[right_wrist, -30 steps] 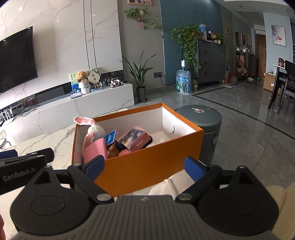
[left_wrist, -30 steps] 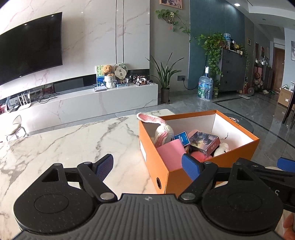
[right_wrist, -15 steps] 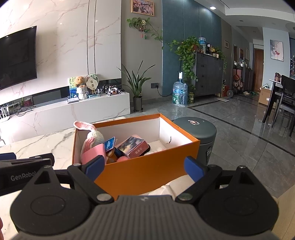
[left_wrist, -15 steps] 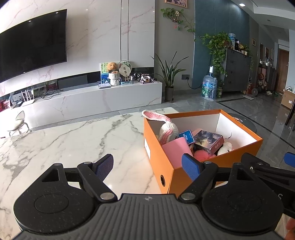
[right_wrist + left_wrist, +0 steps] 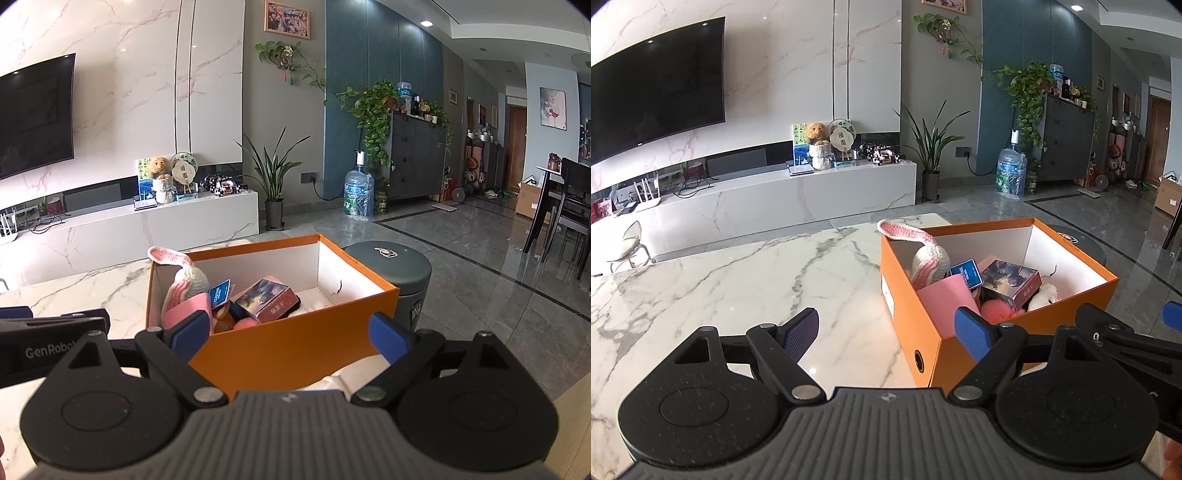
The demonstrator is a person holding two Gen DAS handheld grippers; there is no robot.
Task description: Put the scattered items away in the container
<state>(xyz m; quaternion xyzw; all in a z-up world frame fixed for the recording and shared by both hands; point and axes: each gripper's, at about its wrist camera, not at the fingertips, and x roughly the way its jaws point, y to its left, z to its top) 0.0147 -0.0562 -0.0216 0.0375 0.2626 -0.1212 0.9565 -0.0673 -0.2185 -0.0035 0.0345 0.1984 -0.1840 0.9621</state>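
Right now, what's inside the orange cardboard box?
A pink-and-white knitted toy, small blue card, pink paper, dark printed carton, fluffy pink pompom and white plush. Anything underneath is covered.

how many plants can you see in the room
3: a potted plant on the floor beside the tv bench, a vine hanging on the wall, and ivy trailing off the dark cabinet. More may be hidden.

Marble table (image 5: 738, 280) bearing orange box (image 5: 923, 332).

"GenRobo…" in white on left gripper (image 5: 55, 349) body; other print illegible.
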